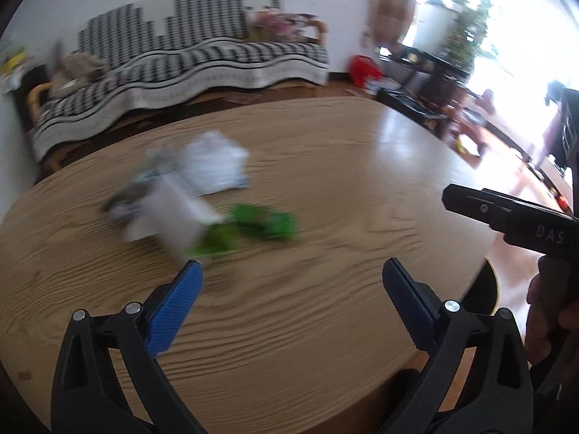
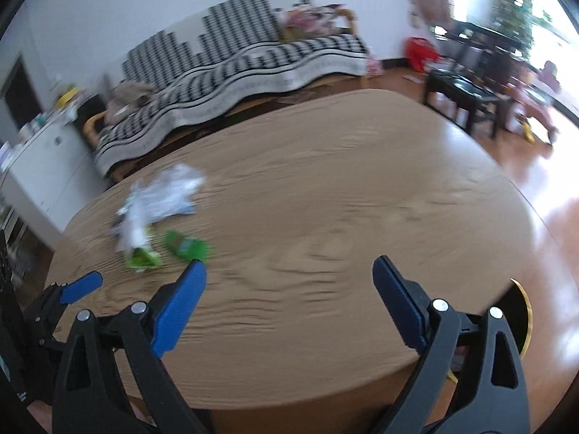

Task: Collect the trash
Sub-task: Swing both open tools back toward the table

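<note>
Blurred trash lies on the wooden table: a white crumpled plastic bag, a white paper piece, a green wrapper and a light green wrapper. My left gripper is open and empty, just short of the green wrappers. In the right wrist view the same pile shows at the table's left: the white bag, green wrapper and light green wrapper. My right gripper is open and empty, to the right of the pile.
A black-and-white covered sofa stands behind the table. A dark side table and plants stand at the right by a bright window. A white cabinet stands at the left. A black round bin rim shows by the table's right edge.
</note>
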The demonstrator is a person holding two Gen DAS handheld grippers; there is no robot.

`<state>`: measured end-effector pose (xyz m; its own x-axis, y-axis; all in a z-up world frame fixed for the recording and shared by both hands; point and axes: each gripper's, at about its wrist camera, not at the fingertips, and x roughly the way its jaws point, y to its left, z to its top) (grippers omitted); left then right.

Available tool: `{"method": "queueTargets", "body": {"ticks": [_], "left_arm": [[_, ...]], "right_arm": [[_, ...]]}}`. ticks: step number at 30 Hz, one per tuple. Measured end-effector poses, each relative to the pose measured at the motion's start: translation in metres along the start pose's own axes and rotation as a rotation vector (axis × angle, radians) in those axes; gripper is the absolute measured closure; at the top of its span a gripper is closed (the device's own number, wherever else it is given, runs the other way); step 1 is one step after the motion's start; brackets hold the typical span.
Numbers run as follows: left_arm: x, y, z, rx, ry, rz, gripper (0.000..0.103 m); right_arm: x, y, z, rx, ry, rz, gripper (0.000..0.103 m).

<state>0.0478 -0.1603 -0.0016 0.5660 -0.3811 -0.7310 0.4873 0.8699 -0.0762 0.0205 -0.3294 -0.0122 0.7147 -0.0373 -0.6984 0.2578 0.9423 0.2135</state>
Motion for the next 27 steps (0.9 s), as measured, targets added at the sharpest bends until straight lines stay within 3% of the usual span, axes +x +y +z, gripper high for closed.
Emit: {"method": "queueTargets", "body": {"ticks": [4,10,16,27], "left_arm": [[-0.013,0.058,-0.009,-0.077,-0.005,0.072,0.007],[-0.028,0.112,-0.021,-0.163,-0.009,0.129,0.007],[-0.032,0.134,-0.029,-0.195,-0.005,0.152,0.007],[-0.03,0.14,-0.031,-0.185,-0.002,0.174,0.007]], "right_arm": [[0.019,0.056,-0.004,-0.056,0.018,0.054,0.013],[0.039,0.111,-0.013,-0.117,0.041,0.104,0.013],[0.048,0.126,-0.018,-0.124,0.058,0.128,0.013],[0.051,0.121,-0.017,-0.129,0.059,0.131,0.013]]}}
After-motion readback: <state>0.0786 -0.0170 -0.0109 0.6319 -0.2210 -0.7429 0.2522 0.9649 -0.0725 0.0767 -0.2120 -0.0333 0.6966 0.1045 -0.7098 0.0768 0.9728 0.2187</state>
